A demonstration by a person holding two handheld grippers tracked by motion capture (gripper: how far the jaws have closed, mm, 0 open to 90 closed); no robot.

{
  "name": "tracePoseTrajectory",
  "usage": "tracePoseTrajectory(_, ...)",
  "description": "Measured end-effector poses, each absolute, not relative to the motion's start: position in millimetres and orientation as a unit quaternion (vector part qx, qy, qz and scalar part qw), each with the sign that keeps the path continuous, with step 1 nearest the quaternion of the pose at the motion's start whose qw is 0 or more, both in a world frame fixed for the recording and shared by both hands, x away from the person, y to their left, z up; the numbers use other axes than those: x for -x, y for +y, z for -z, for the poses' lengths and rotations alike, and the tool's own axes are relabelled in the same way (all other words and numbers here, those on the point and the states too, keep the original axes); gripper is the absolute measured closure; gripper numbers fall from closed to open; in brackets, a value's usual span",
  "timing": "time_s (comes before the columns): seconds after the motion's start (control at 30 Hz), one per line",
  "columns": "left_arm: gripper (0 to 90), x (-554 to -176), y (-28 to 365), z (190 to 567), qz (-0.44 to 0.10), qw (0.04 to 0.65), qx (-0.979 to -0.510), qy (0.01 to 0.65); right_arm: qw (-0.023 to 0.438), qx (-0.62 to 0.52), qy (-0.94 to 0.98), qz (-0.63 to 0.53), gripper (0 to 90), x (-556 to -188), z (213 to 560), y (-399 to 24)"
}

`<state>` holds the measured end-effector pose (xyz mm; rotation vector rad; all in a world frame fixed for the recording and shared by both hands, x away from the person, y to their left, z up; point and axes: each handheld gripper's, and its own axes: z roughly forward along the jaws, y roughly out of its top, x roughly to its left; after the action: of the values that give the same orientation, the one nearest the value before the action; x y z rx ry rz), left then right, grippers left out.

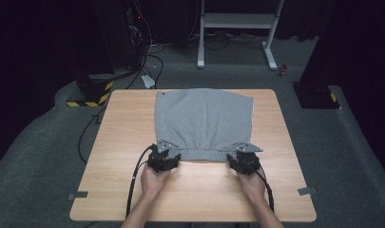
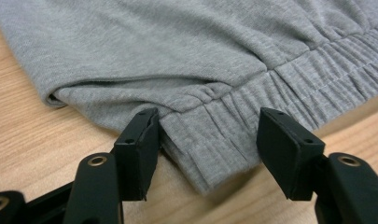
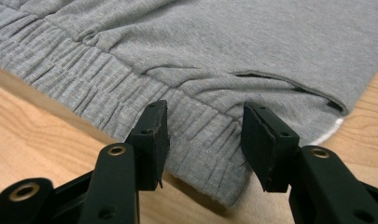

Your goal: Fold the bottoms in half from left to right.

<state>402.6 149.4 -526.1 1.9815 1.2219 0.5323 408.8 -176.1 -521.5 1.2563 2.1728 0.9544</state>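
Grey shorts lie flat mid-table, elastic waistband toward the person, legs pointing away. Left tongs sit at the waistband's left corner, jaws apart w/ the band's corner between them: one pad touches the fabric edge, the other stands clear, no squeeze. Right tongs straddle the right corner the same way, jaws wide, not clamped; both hands rest on the table near its front edge.

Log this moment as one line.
grey shorts flat on table | left tongs open, astride waistband corner | right tongs open, astride other corner
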Motion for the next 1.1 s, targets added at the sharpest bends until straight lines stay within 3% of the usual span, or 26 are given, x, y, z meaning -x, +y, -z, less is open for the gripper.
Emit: tracePoseTrajectory(1.1, 40.9, -347, 149, 526, -0.213, 0.37, -0.783, 0.452, 0.22, -0.431, 0.8, -0.356, 51.1, -351, 523, -182)
